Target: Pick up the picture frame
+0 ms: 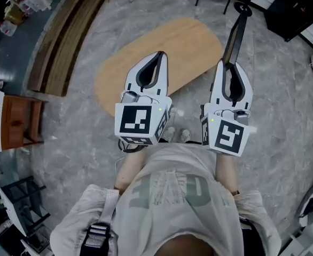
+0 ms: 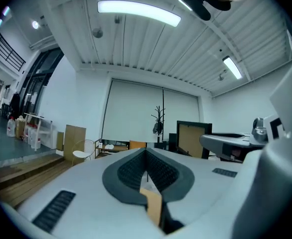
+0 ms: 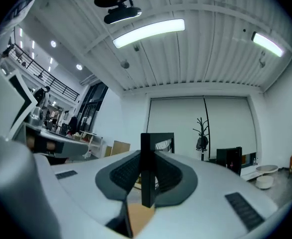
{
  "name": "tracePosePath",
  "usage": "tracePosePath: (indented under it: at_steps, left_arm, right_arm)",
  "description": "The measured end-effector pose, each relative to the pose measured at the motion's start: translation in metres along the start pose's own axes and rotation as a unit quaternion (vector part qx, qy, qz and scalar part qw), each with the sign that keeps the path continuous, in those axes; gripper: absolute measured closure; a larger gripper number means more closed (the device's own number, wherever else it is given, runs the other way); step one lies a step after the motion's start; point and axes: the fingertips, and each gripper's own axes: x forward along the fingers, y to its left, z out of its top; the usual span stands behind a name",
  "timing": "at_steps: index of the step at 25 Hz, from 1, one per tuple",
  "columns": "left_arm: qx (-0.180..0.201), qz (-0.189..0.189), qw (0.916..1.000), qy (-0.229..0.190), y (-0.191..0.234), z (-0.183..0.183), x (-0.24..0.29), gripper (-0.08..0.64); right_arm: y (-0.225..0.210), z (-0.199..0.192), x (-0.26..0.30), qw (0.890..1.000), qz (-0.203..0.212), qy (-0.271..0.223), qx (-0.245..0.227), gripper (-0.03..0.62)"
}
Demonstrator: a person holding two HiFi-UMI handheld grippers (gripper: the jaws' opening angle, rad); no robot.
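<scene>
The picture frame [image 1: 235, 36] is black and shows edge-on in the head view as a dark bar running up from my right gripper [image 1: 224, 64]. In the right gripper view its black edge [image 3: 147, 168] stands upright between the jaws, which are shut on it. The left gripper view shows the frame [image 2: 193, 138] from the side, with a tan inner panel, off to the right. My left gripper [image 1: 159, 55] is level beside the right one at chest height. Its jaws meet in a line with nothing between them [image 2: 146, 162].
Below the grippers lies an oval wooden tabletop [image 1: 188, 41] on a grey marble floor. Wooden steps [image 1: 65, 41] run along the left, with a small wooden cabinet [image 1: 17, 121] nearby. The person's feet [image 1: 177, 135] stand under the grippers. A coat stand [image 2: 158, 121] rises far ahead.
</scene>
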Motion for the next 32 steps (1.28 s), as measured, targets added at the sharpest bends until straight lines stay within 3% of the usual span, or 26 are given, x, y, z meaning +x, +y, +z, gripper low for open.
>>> tracePosePath:
  at_steps: [6, 12, 32]
  left_arm:
    - [0.001, 0.007, 0.9999, -0.008, 0.002, -0.010, -0.015, 0.552]
    - [0.009, 0.009, 0.9995, 0.027, -0.004, -0.034, -0.015, 0.552]
    - [0.007, 0.011, 0.9991, 0.040, -0.003, -0.043, -0.013, 0.552]
  right_arm:
    - [0.007, -0.023, -0.024, 0.998, 0.006, 0.032, 0.049, 0.509]
    - [0.012, -0.054, -0.033, 0.992, 0.015, 0.083, 0.096, 0.509]
    - [0.019, -0.061, -0.025, 0.991, 0.029, 0.099, 0.087, 0.509]
